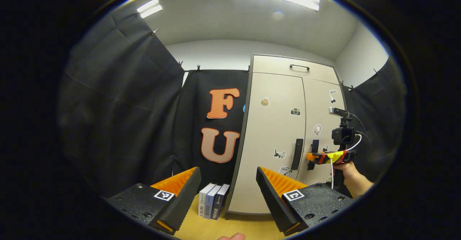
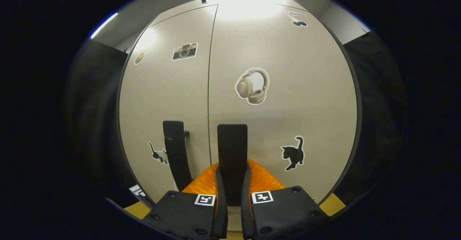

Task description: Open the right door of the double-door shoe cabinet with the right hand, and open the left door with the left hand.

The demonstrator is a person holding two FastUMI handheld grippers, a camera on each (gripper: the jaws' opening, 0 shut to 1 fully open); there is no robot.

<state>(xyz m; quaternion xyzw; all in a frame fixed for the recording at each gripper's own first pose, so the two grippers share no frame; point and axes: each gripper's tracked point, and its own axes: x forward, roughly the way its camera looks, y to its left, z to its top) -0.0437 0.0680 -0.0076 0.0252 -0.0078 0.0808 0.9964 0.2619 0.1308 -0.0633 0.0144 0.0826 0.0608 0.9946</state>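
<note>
The beige shoe cabinet [image 1: 277, 67] stands ahead on the right, both doors closed. In the right gripper view, my right gripper [image 2: 232, 182] is shut on the right door's black vertical handle [image 2: 232, 146], one finger on each side of the bar. The left door's handle [image 2: 175, 153] stands free just left of it. The left gripper view shows my left gripper [image 1: 228, 191] open and holding nothing, well short of the left door [image 1: 273, 124] and its handle [image 1: 297, 154]. Farther off, a hand holds the right gripper [image 1: 312, 157] against the right door's handle [image 1: 314, 150].
Three books [image 1: 213, 205] stand upright on the wooden floor beside the cabinet's left side. Black cloth walls close in on the left and right. A top compartment with a small handle [image 1: 299, 67] sits above the two doors. Stickers dot both doors.
</note>
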